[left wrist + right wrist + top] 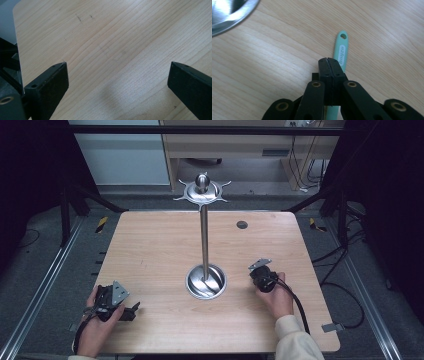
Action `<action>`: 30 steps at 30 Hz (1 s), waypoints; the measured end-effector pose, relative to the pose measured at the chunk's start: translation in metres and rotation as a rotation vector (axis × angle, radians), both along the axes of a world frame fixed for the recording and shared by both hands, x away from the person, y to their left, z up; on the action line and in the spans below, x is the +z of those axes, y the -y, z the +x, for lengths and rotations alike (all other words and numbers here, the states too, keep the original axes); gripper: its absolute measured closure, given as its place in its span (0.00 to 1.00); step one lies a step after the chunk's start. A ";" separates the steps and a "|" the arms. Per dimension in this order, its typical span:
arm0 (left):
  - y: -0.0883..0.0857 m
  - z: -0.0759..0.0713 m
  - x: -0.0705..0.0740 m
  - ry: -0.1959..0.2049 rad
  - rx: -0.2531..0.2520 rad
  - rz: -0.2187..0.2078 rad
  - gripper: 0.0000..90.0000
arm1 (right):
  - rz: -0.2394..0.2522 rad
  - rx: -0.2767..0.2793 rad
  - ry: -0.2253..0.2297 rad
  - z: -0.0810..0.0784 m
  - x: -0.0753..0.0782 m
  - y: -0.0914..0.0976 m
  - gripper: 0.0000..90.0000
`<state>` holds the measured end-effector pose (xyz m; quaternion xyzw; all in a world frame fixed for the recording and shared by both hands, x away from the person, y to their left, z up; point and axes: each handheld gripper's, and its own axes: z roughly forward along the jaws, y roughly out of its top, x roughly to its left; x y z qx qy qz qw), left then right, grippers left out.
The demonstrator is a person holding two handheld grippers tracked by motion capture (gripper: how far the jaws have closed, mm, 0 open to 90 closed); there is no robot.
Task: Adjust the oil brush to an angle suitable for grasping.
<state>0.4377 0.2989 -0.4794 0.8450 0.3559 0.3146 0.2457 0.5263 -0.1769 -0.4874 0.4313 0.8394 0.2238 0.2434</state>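
- High view: a wooden table (150,250) carries a steel stand (204,235) with a round base near the middle and a hooked disc on top of its upright pole.
- The left gripper (131,312) lies low at the table's near left corner in the person's left hand (97,320).
- The right gripper (261,272) sits just to the right of the stand's base, held in the right hand (277,297).
- Left gripper view: the 2 black jaws stand wide apart over bare wood, with nothing between them.
- Right gripper view: the jaws of the right gripper (329,61) are pressed together, clenched. A mint-green handle (341,48) with a hanging hole lies on the wood under and beyond them; whether the jaws pinch it I cannot tell. The stand's shiny base edge shows at top left.
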 end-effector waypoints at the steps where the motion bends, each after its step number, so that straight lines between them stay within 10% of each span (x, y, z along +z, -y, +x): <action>1: 0.000 0.000 0.000 0.000 0.000 0.000 0.03 | 0.003 -0.010 -0.006 0.000 0.000 0.001 1.00; 16: -0.001 0.001 -0.001 -0.008 -0.001 0.003 0.03 | 0.149 -0.119 -0.124 -0.011 0.037 0.036 0.91; 30: 0.000 0.001 -0.002 -0.016 -0.004 0.008 0.03 | 0.083 -0.136 -0.271 -0.012 0.036 0.033 0.77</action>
